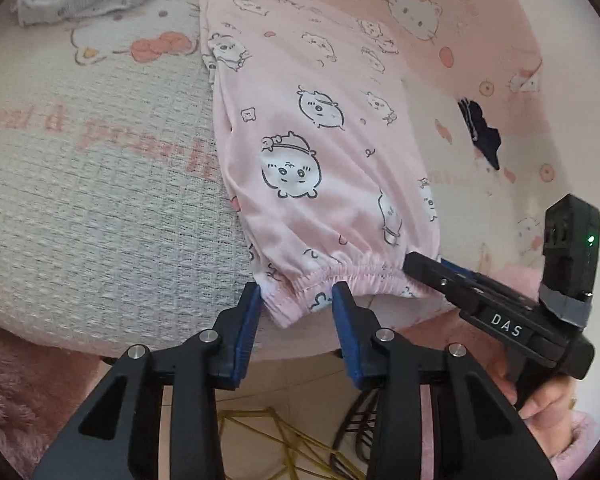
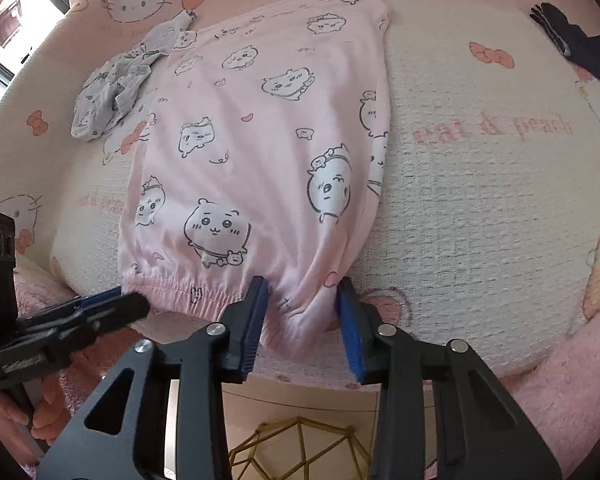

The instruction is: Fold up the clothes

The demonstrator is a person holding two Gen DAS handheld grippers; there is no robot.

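My left gripper (image 1: pixel 296 292) and right gripper (image 2: pixel 302 292), jaws spread, straddle the pink pajama pants' (image 1: pixel 320 140) elastic waistband (image 2: pixel 188 290); soft, light, floppy; likely firmest hold there.

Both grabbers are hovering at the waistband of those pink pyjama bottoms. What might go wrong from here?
Two risks, I think.

1. The left gripper and right gripper are open astride the elastic waistband of the pink cartoon-print pyjama bottoms. Shutting on bunched hem may catch only one layer, so the fold comes out lopsided.

2. The waistband overhangs the edge of the pink-and-white cat-print bed cover; a tug could slide the bottoms off.
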